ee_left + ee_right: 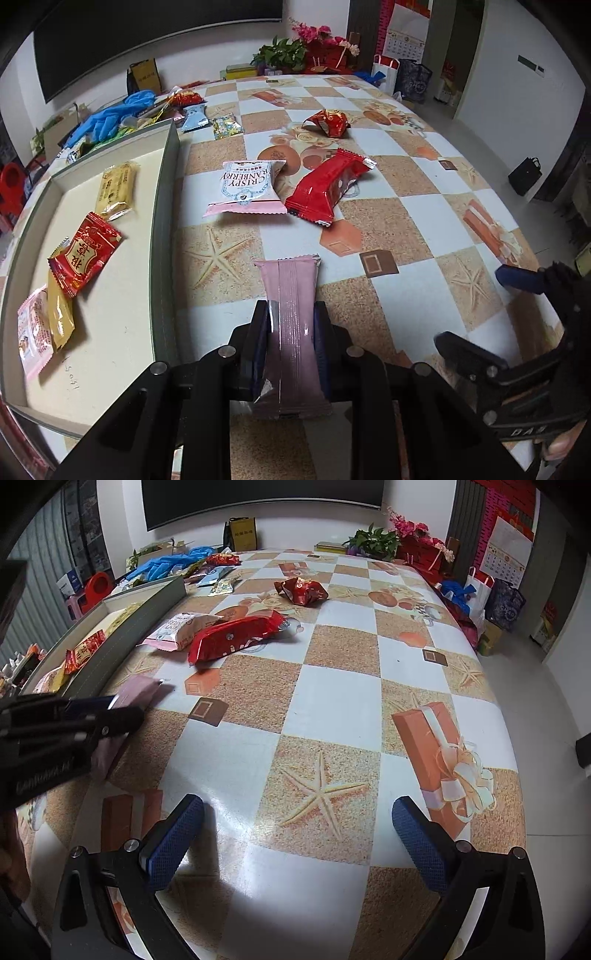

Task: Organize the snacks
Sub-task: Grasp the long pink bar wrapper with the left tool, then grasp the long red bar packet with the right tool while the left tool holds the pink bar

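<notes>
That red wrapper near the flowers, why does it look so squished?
The red wrapper is crumpled and puffed up, not flat like the red snack pack nearer the tray. It may be opened or empty; I can't tell.

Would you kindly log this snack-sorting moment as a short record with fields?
left claw: shut on pink bar
right claw: open, holding nothing, above tablecloth
tray: left of the bar, several snacks inside, red packet among them
loose on table: cranberry pack, long red pack, crumpled red wrapper
far corner: blue gloves
</notes>
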A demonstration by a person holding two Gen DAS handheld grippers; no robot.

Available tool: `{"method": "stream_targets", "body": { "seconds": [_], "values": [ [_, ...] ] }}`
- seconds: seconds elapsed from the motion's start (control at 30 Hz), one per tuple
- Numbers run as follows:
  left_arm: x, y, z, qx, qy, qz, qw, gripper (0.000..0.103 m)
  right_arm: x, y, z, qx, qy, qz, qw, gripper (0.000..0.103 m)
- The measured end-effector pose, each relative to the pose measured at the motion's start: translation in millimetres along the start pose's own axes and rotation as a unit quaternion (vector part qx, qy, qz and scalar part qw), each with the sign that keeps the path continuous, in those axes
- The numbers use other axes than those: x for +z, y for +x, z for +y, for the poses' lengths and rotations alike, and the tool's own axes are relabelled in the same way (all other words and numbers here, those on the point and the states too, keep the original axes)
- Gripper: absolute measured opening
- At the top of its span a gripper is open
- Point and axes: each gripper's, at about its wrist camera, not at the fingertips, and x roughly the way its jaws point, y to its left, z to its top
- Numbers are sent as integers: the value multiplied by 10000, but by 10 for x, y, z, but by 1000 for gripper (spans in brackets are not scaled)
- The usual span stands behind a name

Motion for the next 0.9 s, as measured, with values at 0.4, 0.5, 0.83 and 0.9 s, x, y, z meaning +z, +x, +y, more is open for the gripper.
{"method": "stream_targets", "body": {
  "seconds": [0.4, 0.5, 0.83, 0.9],
  "values": [
    [-153, -77, 0, -272, 94, -383, 9989, 25, 505, 153, -336, 618, 2112, 364, 9748, 102],
    [-178, -101, 56, -434, -23, -400, 9983, 25, 665, 238, -168, 695, 2022, 286, 9765, 102],
    [-229, -160, 115, -808, -138, -496, 9954, 25, 1095, 528, 117, 359, 1614, 259, 9859, 102],
    [-230, -144, 141, -863, -195, -459, 9950, 25, 1151, 577, 157, 247, 1542, 261, 9874, 102]
  ]
}}
